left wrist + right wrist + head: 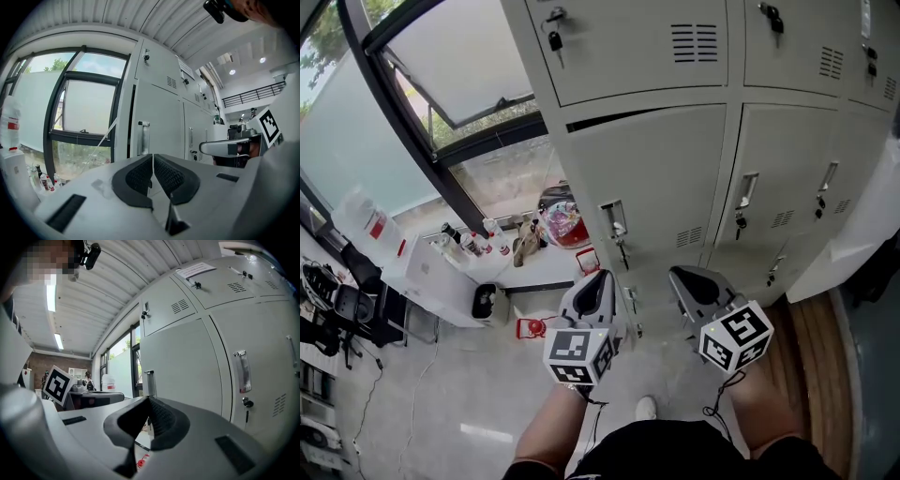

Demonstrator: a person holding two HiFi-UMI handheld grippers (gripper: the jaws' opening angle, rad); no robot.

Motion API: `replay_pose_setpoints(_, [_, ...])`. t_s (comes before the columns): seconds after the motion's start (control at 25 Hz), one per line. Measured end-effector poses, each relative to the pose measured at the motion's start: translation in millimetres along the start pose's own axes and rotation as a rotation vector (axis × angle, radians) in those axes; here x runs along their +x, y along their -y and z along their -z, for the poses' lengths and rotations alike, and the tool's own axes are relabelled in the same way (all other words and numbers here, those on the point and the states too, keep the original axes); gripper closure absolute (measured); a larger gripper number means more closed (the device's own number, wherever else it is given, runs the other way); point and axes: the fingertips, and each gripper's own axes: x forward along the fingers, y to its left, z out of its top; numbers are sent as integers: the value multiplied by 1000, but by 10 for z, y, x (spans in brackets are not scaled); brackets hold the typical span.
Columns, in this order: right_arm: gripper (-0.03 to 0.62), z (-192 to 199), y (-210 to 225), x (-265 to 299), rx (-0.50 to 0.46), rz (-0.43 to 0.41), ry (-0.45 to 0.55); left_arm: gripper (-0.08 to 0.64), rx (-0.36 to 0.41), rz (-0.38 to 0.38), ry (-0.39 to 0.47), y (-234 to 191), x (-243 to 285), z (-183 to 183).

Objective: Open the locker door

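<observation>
A pale grey locker door (pixel 656 178) faces me, with a dark gap along its top edge. Its recessed metal handle (pixel 614 217) is on the left side, and a key (pixel 622 246) hangs below it. Both grippers are held low in front of this door, apart from it. My left gripper (pixel 598 281) is shut with nothing in it; its pads (pixel 140 176) meet, and the handle (pixel 143 137) shows just above them. My right gripper (pixel 686 279) is also shut and empty. In the right gripper view its tips (pixel 149 414) sit below that same handle (pixel 149 380).
More locker doors with handles and keys stand to the right (pixel 745 202) and above (pixel 628 42). On the left are a tilted window (pixel 459 56), a low white shelf (pixel 450 272) with bottles, a black bin (pixel 485 302) and a red-and-white bag (pixel 562 225). A white panel (pixel 862 234) leans at the right.
</observation>
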Motion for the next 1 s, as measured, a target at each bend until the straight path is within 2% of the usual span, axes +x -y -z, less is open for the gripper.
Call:
replay_pose_setpoints(0.4, [538, 97, 76, 190, 1, 75, -29, 537, 10, 31, 9, -305, 363, -20])
replay_pose_setpoints(0.8, [538, 129, 92, 359, -6, 100, -50, 534, 8, 47, 24, -493, 569, -85])
replay_pose_setpoints(1.0, [538, 167, 117, 412, -2, 105, -60, 454, 18, 71, 22, -492, 685, -105])
